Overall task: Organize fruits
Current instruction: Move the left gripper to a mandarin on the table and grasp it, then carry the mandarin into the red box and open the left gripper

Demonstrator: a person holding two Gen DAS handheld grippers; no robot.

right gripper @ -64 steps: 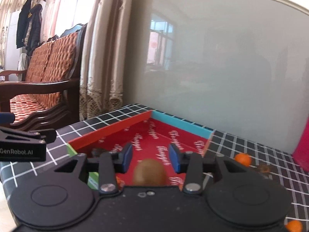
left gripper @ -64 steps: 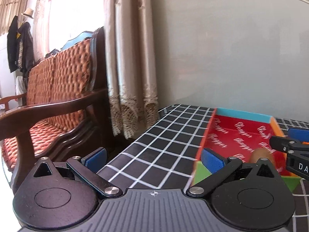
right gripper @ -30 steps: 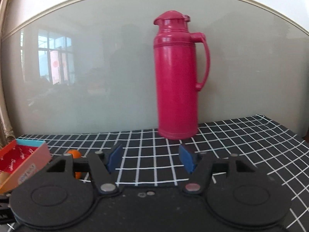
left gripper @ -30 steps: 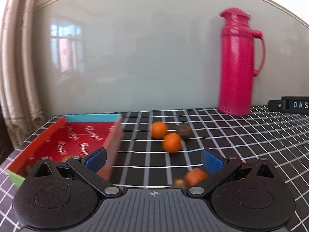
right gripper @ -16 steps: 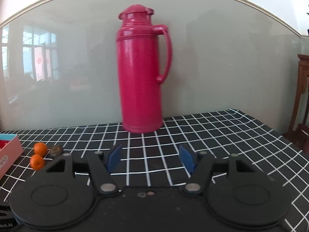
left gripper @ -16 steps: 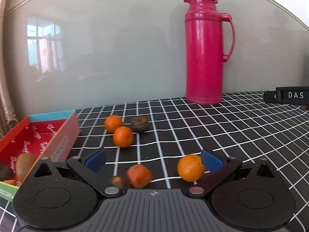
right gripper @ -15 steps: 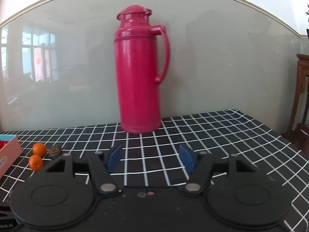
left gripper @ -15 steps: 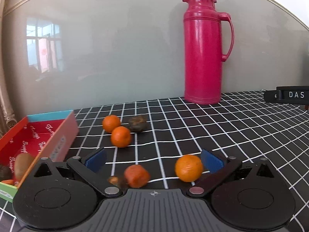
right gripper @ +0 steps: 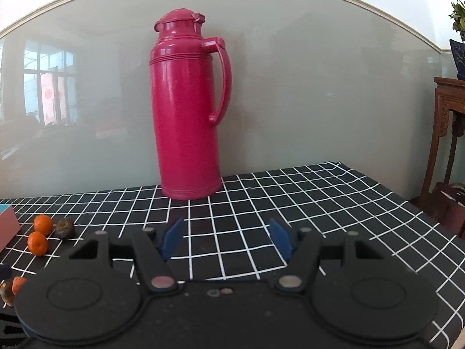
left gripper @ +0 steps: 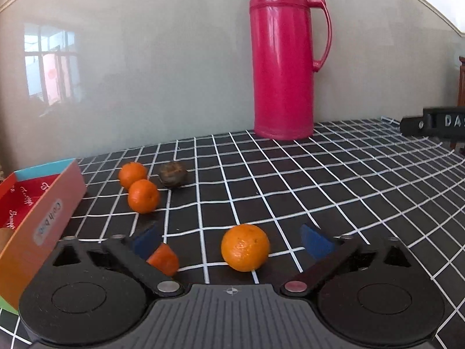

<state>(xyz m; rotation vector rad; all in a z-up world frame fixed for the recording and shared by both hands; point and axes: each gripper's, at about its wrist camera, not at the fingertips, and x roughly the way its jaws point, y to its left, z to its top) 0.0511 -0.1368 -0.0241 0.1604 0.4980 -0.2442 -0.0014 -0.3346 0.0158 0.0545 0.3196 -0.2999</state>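
Mandarins are scattered on a black tablecloth (left gripper: pixel 334 174) with a white grid. The largest mandarin (left gripper: pixel 245 247) is seen in the left wrist view between the blue pads of the left gripper (left gripper: pixel 229 240); its jaws are closing, but neither pad touches the fruit and clear gaps remain on both sides. An orange fruit piece (left gripper: pixel 163 259) lies just beside the left pad (left gripper: pixel 145 240); whether they touch cannot be told. Farther back, 2 small mandarins (left gripper: pixel 132 174) (left gripper: pixel 143 196) sit touching each other, with a dark brown fruit (left gripper: pixel 172 175) just beside them. A red-lined box (left gripper: pixel 55 203) with an orange side wall stands at the left edge; part of a brown fruit (left gripper: pixel 4 237) is glimpsed inside it. A pink thermos (right gripper: pixel 187 110) stands upright against the pale wall. The right gripper (right gripper: pixel 226 237) is held at a middling width over bare cloth, with nothing between its pads, near the thermos and well apart from the fruit.
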